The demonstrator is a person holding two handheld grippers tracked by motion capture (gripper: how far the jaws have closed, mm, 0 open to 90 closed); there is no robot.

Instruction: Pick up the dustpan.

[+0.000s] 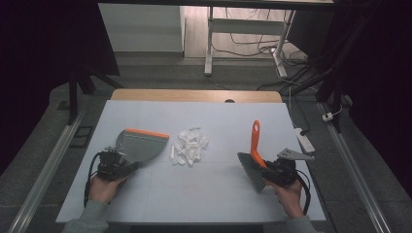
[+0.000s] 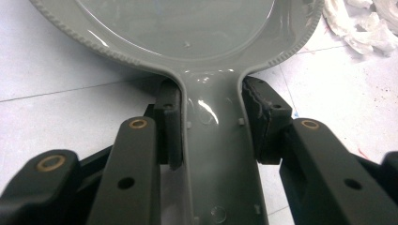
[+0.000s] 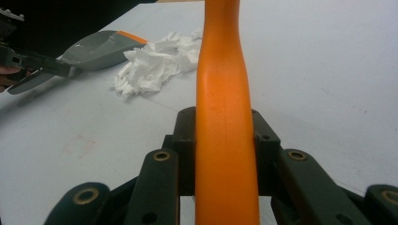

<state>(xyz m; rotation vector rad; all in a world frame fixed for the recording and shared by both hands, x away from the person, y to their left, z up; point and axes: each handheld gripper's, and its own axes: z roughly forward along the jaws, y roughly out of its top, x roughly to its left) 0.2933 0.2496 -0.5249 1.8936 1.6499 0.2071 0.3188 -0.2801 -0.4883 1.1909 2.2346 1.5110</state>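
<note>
1. The paper scraps are piled mid-table, with the dustpan at their 9 o'clock and the brush well off at 3 o'clock.
2. The dustpan handle is pinched by the left gripper; the brush handle is clamped by the right gripper.
3. Scraps could easily get flicked past the orange lip if swept fast, and the slick handle might get twisted in that grip.

The right gripper has its 2 black jaws closed against the sides of a smooth orange plastic brush handle, which rises up the middle of the right gripper view. Beyond it, on the pale grey counter, lies a heap of crumpled white paper scraps. Just beside the heap, at upper left, sits a grey plastic dustpan with an orange lip, with the left gripper at its handle.
</note>
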